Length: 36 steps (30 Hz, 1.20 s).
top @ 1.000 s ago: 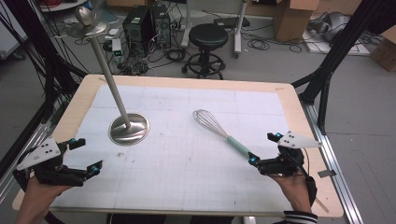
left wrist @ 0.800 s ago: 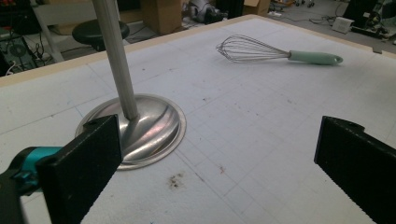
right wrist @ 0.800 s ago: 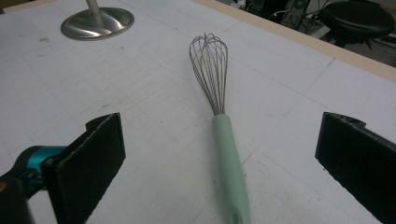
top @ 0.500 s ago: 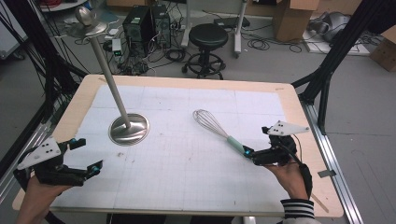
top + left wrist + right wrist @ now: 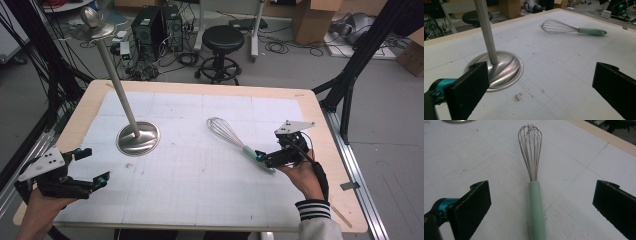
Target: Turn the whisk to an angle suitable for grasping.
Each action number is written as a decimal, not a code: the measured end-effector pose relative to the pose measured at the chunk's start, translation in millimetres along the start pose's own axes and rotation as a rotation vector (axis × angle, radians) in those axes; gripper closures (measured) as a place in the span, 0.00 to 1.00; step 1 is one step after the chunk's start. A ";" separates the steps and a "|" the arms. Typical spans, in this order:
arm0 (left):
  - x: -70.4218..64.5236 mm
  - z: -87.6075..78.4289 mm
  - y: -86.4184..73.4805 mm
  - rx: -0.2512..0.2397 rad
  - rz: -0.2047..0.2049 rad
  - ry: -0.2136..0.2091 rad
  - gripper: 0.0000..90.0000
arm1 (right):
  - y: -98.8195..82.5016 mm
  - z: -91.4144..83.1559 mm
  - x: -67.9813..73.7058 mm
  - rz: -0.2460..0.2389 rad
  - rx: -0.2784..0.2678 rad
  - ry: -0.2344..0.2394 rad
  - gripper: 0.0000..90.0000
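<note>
A wire whisk (image 5: 223, 132) with a pale green handle (image 5: 256, 156) lies on the white mat, right of centre. My right gripper (image 5: 270, 151) is open at the handle's end. In the right gripper view the handle (image 5: 536, 205) runs up between the two black jaws, which stand well apart on either side without touching it. My left gripper (image 5: 94, 166) is open near the table's front left corner, holding nothing. The left gripper view looks past its spread jaws at the whisk (image 5: 571, 28) far off.
A metal stand with a round base (image 5: 138, 138) and a tall leaning pole (image 5: 117, 80) is on the mat's left half; the base (image 5: 499, 70) lies close ahead of the left gripper. The wooden table edge (image 5: 200, 88) frames the mat. A stool (image 5: 223, 37) is beyond the table.
My right gripper has moved left and forward to the whisk's handle, which now lies between its open jaws. The left gripper and the whisk have stayed put.
</note>
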<state>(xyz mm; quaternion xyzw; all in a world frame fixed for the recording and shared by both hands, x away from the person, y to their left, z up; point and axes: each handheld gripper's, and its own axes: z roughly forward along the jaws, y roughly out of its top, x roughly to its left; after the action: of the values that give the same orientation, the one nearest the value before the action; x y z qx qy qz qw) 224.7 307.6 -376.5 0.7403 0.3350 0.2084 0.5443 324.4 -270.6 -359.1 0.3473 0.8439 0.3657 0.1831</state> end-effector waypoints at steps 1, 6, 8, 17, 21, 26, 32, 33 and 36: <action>0.0 0.2 0.1 0.000 0.001 0.000 0.02 | 0.0 0.0 0.0 0.000 0.000 0.000 0.01; -1.0 1.6 0.4 0.002 0.003 -0.004 0.02 | 2.2 14.1 -0.4 -0.018 0.066 0.021 0.01; -1.4 2.1 0.4 0.003 0.004 -0.006 0.02 | 2.9 20.0 -0.3 -0.016 0.095 0.029 0.01; -1.4 2.7 0.1 0.002 0.003 -0.007 0.02 | 2.4 37.5 -2.0 -0.036 0.178 0.027 0.05; -2.0 3.3 0.1 0.001 -0.001 -0.009 0.02 | 1.7 41.4 -2.8 -0.025 0.202 0.035 0.05; -2.0 4.3 -0.6 0.005 -0.003 -0.013 0.02 | 0.5 53.2 -0.8 -0.043 0.282 0.026 0.05; -1.2 4.6 -1.1 0.008 -0.001 -0.015 0.02 | 0.9 63.0 1.6 -0.052 0.315 0.025 0.05; -1.3 4.7 -1.1 0.008 0.000 -0.016 0.02 | 1.6 66.1 2.8 -0.060 0.332 0.025 0.06; -1.7 4.9 -1.0 0.005 -0.001 -0.018 0.02 | 2.0 68.9 4.0 -0.057 0.348 0.031 0.07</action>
<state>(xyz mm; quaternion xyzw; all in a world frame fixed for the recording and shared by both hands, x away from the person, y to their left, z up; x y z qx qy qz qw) 226.6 303.3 -378.9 0.7435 0.3311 0.2008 0.5453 361.3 -233.0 -403.6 0.3439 0.9067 0.2139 0.1176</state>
